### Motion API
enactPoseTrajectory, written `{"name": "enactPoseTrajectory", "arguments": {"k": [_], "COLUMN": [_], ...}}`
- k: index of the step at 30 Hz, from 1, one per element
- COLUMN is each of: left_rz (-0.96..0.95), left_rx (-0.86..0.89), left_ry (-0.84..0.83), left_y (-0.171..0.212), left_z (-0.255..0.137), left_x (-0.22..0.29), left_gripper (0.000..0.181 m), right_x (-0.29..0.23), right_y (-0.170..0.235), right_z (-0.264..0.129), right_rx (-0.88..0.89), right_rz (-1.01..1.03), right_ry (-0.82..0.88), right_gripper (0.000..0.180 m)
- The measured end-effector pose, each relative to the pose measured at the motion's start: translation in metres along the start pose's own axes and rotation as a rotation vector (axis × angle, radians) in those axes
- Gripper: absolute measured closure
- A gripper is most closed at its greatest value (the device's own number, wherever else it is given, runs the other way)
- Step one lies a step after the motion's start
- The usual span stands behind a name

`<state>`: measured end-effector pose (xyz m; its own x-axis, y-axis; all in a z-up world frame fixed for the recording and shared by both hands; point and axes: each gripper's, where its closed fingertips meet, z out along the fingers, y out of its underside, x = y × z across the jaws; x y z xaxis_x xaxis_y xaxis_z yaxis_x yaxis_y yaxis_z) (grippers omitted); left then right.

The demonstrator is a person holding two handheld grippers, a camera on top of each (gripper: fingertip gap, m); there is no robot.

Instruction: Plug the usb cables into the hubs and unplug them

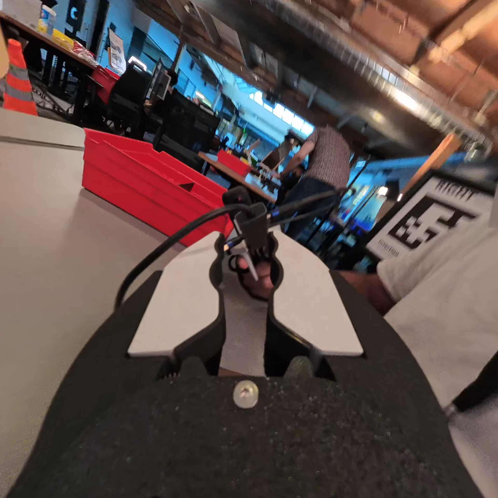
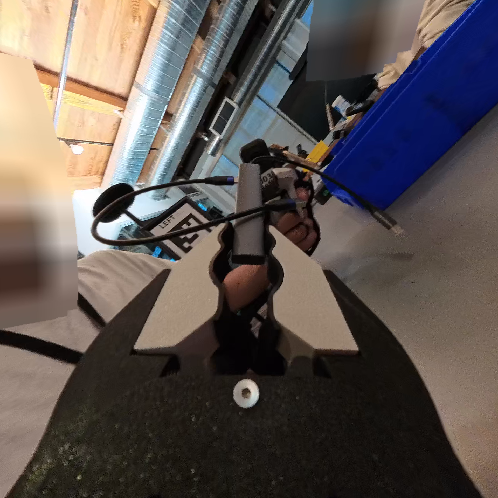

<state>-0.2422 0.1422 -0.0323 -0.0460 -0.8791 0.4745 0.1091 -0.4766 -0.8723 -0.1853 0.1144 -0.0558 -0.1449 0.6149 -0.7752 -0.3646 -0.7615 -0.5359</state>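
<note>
USB hub (image 2: 248,213) is sitting clamped in the right gripper (image 2: 247,252) above the grey table (image 2: 404,296), left gripper (image 1: 246,244) pinching its end too, so opposing pulls are risking twisting the blue-collared plugs (image 2: 288,206) or slipping.

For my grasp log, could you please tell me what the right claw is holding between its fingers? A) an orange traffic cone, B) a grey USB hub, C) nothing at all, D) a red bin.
B: in the right wrist view, the right claw is shut on the lower end of the grey USB hub, which stands up from its fingers with a black cable plugged into its side.
</note>
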Motion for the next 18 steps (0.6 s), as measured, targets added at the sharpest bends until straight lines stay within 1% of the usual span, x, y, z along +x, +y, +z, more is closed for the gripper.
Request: {"name": "enactPoseTrajectory", "arguments": {"k": [2,5,7,9,11,13,15,18], "left_rz": [0.156,0.468,0.64,0.728,0.761,0.738,0.687,0.557], "left_rx": [-0.105,-0.265,-0.3,-0.28,-0.262,-0.277,-0.253,-0.195], "left_ry": [-0.001,-0.061,-0.088,-0.069,-0.046,-0.03,-0.012,0.061], "left_y": [0.008,0.027,0.034,0.036,0.038,0.042,0.043,0.043], "left_z": [-0.003,-0.001,0.001,0.003,0.004,0.006,0.01,0.016], "left_x": [0.007,0.011,0.015,0.025,0.032,0.034,0.037,0.047], "left_gripper": [0.146,0.138,0.137,0.14,0.143,0.141,0.14,0.138], "right_x": [-0.008,-0.013,-0.016,-0.018,-0.019,-0.02,-0.023,-0.031], "right_y": [0.009,0.02,0.027,0.036,0.046,0.052,0.058,0.065], "right_z": [0.0,0.003,0.004,0.005,0.005,0.006,0.007,0.008], "right_rx": [-0.061,-0.133,-0.177,-0.226,-0.276,-0.296,-0.319,-0.359], "right_rz": [0.029,0.038,0.05,0.059,0.081,0.104,0.123,0.123], "right_ry": [-0.046,-0.06,-0.07,-0.08,-0.094,-0.107,-0.134,-0.177], "right_gripper": [0.159,0.159,0.159,0.159,0.159,0.159,0.159,0.159]}}
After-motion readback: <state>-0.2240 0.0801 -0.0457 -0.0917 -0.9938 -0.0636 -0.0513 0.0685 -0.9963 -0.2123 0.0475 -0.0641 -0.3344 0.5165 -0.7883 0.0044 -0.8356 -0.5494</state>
